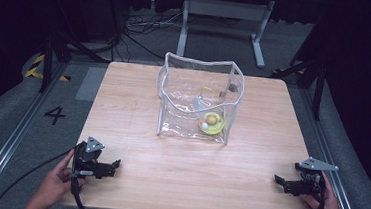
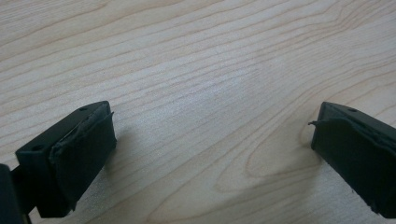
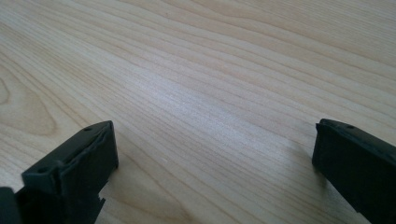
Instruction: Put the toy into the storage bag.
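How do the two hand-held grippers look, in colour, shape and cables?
The left hand-held gripper and the right hand-held gripper are both black, each with a grey three-cornered plate on top and a black cable trailing from it. In the gripper views, each has two blocky black jaws with rubbery pads frayed at the edges. No sleeves are visible on the forearms.

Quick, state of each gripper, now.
Left gripper: open, jaws wide apart over the bare wooden table, holding nothing.
Right gripper: open, jaws wide apart, holding nothing.
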A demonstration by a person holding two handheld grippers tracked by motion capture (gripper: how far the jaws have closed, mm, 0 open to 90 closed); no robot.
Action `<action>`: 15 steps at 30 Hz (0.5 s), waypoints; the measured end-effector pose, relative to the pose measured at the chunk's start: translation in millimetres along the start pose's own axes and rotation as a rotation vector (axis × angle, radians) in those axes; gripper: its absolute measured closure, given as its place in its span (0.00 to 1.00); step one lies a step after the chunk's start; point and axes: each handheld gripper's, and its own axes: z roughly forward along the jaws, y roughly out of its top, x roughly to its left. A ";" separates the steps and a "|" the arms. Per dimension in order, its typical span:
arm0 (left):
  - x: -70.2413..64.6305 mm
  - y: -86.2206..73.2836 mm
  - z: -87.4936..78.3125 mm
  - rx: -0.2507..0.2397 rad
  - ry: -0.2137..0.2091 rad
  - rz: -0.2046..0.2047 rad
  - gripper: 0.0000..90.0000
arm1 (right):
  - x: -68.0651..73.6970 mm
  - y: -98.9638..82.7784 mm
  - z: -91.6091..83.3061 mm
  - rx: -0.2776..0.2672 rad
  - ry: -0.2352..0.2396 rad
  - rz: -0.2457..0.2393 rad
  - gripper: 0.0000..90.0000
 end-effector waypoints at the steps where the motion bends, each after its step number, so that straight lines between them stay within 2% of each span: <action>1: 0.0 0.0 0.0 0.000 0.000 0.000 0.00 | 0.0 0.0 0.0 0.000 0.000 0.000 0.00; 15: -0.1 0.0 0.0 0.000 0.000 -0.001 0.00 | 0.6 -0.5 -0.5 0.000 -0.007 0.006 0.00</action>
